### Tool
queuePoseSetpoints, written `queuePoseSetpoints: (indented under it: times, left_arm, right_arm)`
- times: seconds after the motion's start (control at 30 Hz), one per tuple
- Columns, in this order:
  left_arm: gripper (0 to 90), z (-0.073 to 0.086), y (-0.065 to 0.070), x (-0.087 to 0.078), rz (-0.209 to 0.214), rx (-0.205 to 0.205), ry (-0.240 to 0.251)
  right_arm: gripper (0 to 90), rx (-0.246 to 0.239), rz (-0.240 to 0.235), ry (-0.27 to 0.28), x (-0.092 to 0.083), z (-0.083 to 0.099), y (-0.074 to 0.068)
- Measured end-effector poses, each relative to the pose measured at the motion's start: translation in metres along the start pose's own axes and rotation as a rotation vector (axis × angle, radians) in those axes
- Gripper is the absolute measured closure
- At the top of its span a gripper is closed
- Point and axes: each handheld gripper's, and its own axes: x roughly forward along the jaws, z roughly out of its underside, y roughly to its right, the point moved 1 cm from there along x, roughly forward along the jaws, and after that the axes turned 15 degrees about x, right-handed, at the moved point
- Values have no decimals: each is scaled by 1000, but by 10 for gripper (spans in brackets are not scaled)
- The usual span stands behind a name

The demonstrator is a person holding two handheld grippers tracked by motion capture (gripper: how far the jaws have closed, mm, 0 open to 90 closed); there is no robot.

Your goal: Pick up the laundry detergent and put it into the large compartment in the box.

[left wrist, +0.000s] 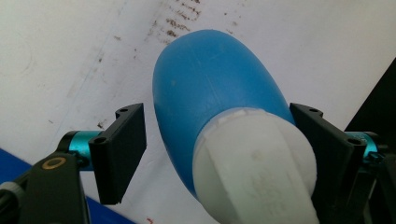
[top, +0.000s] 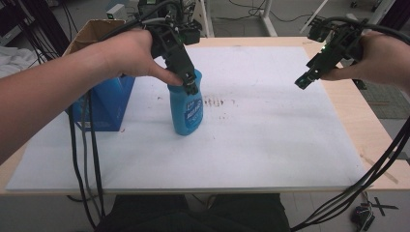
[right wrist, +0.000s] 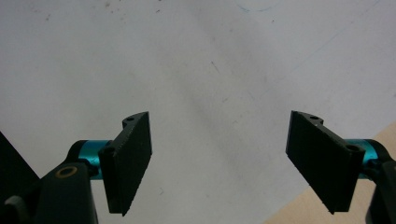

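So the blue bottle (top: 186, 108) is standing upright on the white sheet (top: 270, 145) that covers the table (top: 382, 145), a bit left of the middle, just in front of some brownish smudges (top: 217, 102). The left gripper (top: 191, 84) is down at the bottle's top, and in the left gripper view you can see the 2 jaws set wide around the white cap (left wrist: 254, 163). One jaw looks like it's right up against the cap, while the other has a clear gap to the bottle, so it's spread apart and not really clamping anything. The right gripper (top: 303, 81) is up in the air over the right side of the sheet, well apart from the bottle, jaws wide apart with nothing between them. There's also a blue cardboard box (top: 104, 104) just left of the bottle, at the sheet's left edge.
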Motion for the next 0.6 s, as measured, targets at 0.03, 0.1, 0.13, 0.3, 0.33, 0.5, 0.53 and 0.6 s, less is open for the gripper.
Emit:
queuePoseSetpoints:
  times: [0.03,0.1,0.13,0.3,0.33,0.5,0.53,0.6]
  left_arm:
    - [213,0,0,0,-2,3,-4]
    - [216,-1,0,0,0,0,1]
    - [245,-1,0,0,4,0,1]
    - [267,-1,1,0,8,-12,4]
    - [267,-1,1,0,8,-14,4]
    - [290,-1,1,0,19,-24,6]
    - [290,-1,1,0,18,-24,5]
    - [291,-1,2,1,19,-28,7]
  right_arm:
    - [219,0,2,0,0,0,0]
    - [219,-2,1,2,0,0,1]
    - [220,-2,-1,4,-1,0,1]
    - [219,1,0,0,0,0,0]
    - [219,1,0,0,0,0,0]
    - [219,-1,-2,0,1,1,0]
    - [220,-1,-2,2,1,1,0]
    - [219,-1,-3,0,1,0,0]
